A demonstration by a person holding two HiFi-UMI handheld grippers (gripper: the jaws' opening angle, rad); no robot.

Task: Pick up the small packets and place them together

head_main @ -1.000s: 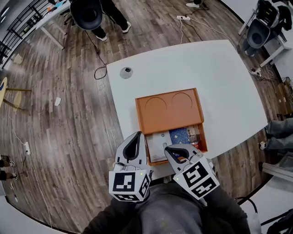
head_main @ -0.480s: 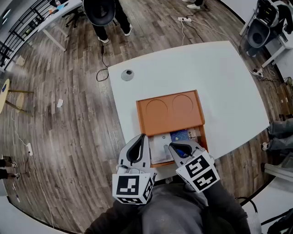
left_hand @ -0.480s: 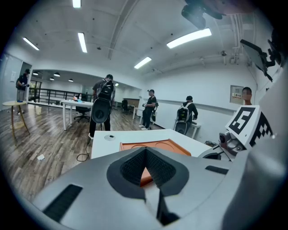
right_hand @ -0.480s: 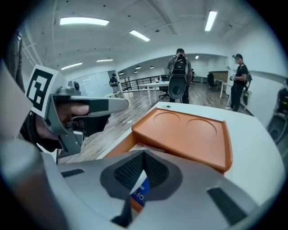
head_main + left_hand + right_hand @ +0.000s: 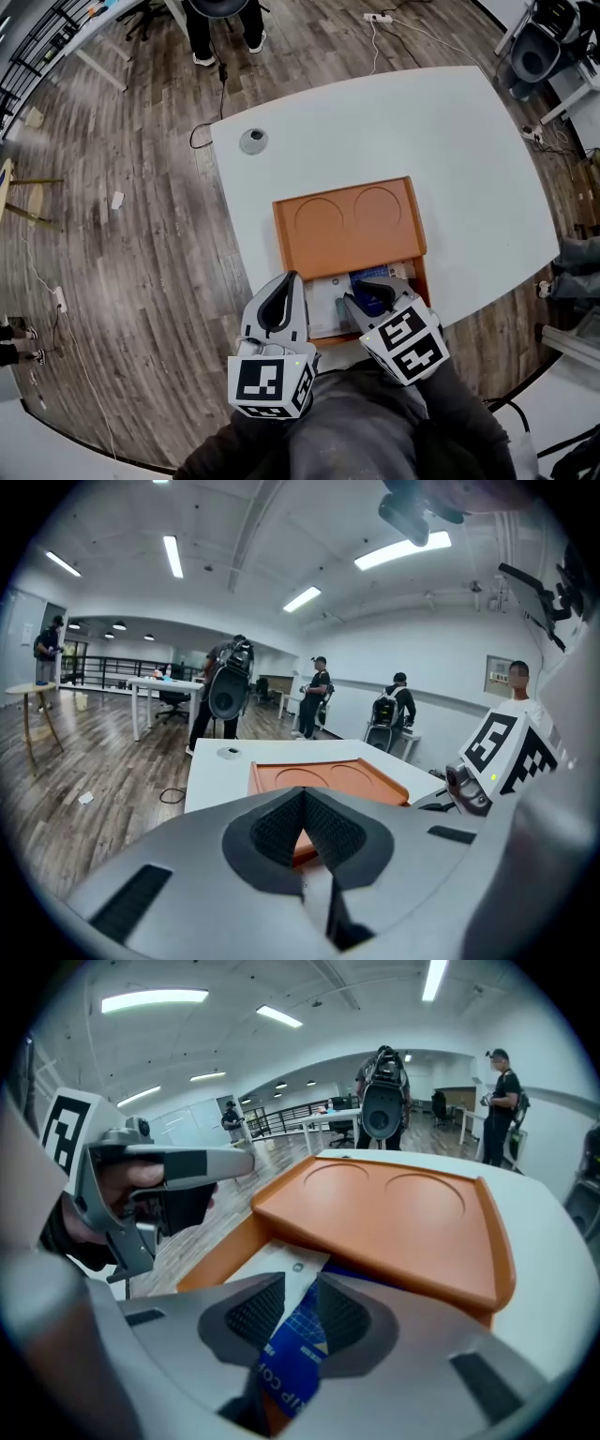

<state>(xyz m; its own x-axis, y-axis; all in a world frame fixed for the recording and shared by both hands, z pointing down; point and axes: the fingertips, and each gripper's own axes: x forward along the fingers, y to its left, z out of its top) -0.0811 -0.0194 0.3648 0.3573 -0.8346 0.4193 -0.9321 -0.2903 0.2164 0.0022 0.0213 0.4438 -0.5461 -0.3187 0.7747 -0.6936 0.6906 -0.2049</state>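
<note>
While left gripper (image 5: 303, 794) hovers, fingers (image 5: 272, 834) clenched, right gripper (image 5: 300, 1290) tilts down, fingers (image 5: 251, 1312) newly parted astride blue packet (image 5: 296, 1342)

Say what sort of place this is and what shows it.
Probably an open-plan office or lab: ceiling strip lights, white desks, and a power strip on the wood floor.

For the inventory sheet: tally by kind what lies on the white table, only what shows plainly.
Orange tray: 1
White packet: 1
Blue packet: 1
Grey round disc: 1
Total: 4; more packets may lie hidden in the tray.
</note>
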